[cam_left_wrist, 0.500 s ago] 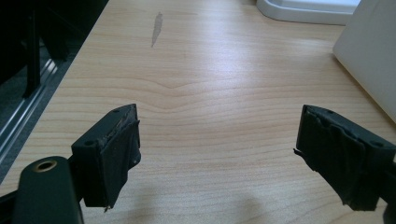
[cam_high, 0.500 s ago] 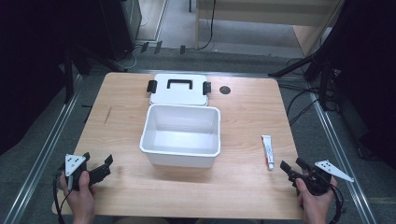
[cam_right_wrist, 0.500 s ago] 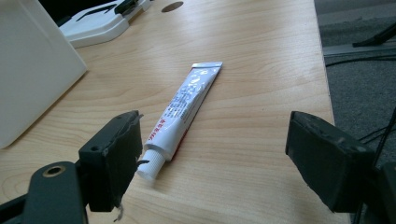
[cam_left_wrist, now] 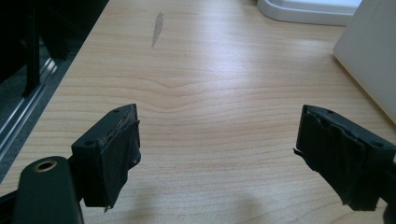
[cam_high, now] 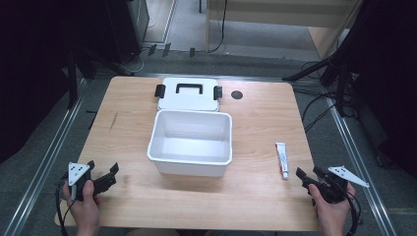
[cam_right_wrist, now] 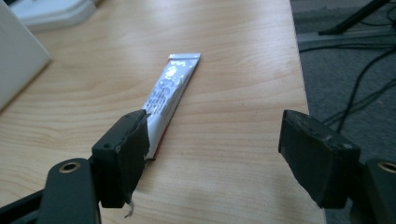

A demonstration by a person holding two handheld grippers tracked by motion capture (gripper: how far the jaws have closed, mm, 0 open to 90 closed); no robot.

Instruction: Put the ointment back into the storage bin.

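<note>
Desk point(cam_high: 147, 206), light wood, carrying four items. Tube point(cam_high: 282, 159) — white, printed, flat crimp end far, cap end near; lying flat near the right edge, well apart from the bin point(cam_high: 191, 142) on its left. Long axis running roughly away from the person, slightly slanted. Right tongs point(cam_high: 307, 178) just short of the tube's near end, a little to its right, jaws spread wide and empty, tips aimed up the desk; a small shift left judged necessary to bring the tube between them, then a closing across the narrow width. Left tongs point(cam_high: 105, 176) at the near-left corner, likewise wide and empty, well apart from the tube with the bin between — right hand point(cam_high: 332, 211) plainly the nearer. Bin open, white, nothing seen inside, mid-desk; lid point(cam_high: 188, 94) with black handle and clips flat just behind it, touching or nearly so. In the right gripper view: tube point(cam_right_wrist: 170, 91) running up from behind the left pad, print legible as marks only, near end hidden by that pad. In the left gripper view: bare wood, a corner of the bin point(cam_left_wrist: 369, 60) at right, a dark streak point(cam_left_wrist: 157, 29) on the wood ahead.
</note>
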